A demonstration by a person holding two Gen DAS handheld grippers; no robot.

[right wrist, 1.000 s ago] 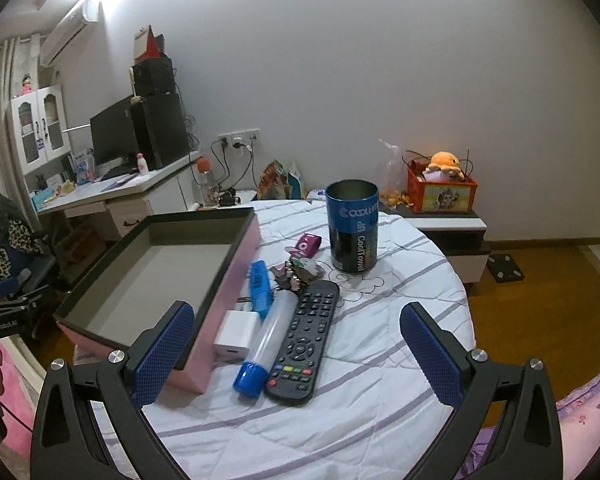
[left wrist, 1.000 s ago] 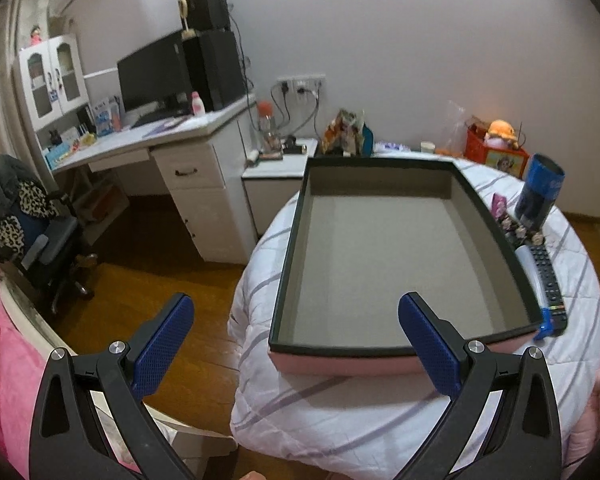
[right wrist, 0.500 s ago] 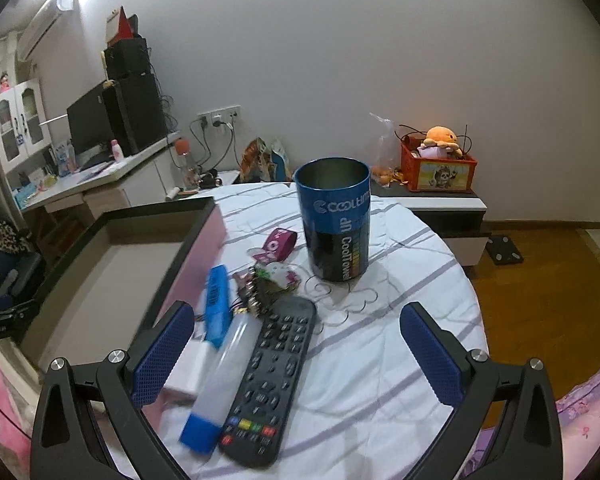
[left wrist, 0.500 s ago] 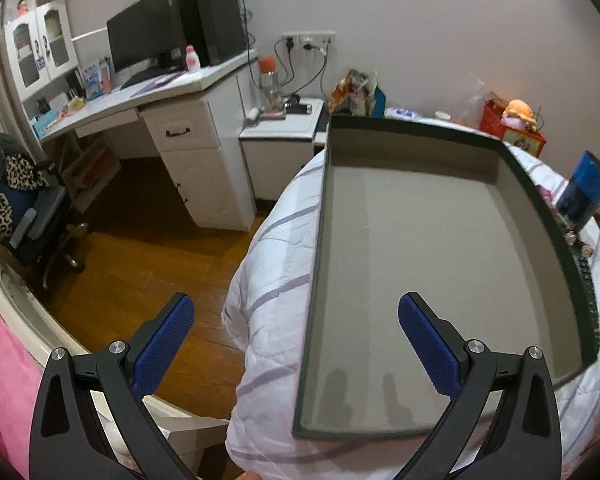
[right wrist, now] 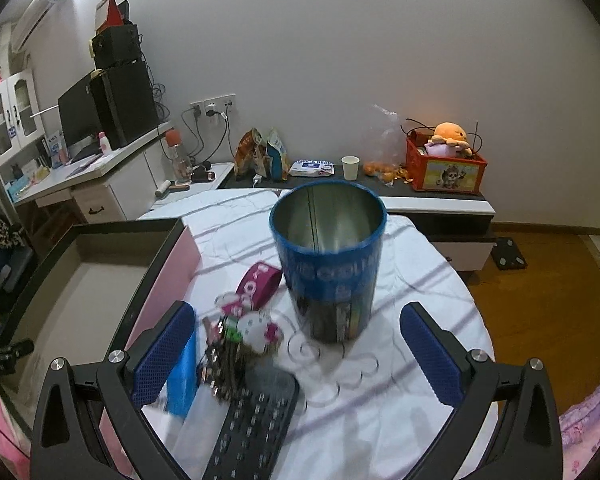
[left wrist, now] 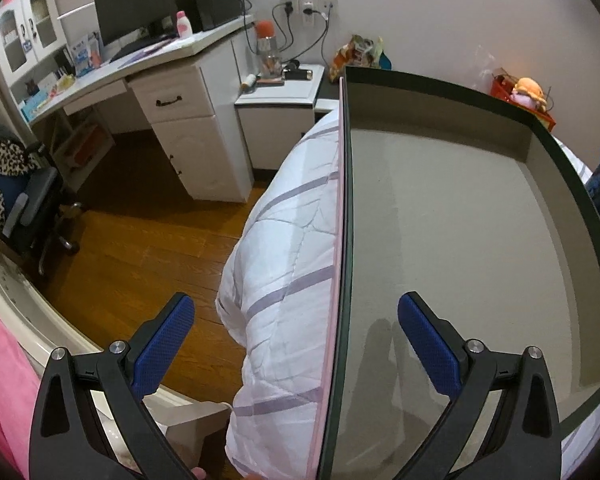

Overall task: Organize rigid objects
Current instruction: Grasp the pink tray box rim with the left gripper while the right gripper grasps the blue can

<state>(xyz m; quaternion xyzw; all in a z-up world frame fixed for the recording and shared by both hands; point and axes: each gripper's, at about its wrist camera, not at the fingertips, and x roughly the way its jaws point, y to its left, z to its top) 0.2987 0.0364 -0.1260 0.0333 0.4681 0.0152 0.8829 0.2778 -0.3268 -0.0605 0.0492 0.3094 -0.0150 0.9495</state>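
Here, left tongs (left wrist: pixel 296 344) wide, straddling tray (left wrist: pixel 346 216) wall; right tongs (right wrist: pixel 298 350) wide, tin (right wrist: pixel 328 260) ahead between them

My left gripper (left wrist: pixel 296 344) now sits lower and closer, straddling the left wall of the tray (left wrist: pixel 346 240); earlier the whole tray lay ahead of it. Its jaws have just been closing slightly, pads clear of the wall. My right gripper (right wrist: pixel 296 354) is now much nearer the blue can (right wrist: pixel 328 260), which looms large dead ahead. The remote (right wrist: pixel 252 428) now sits blurred at the bottom edge.
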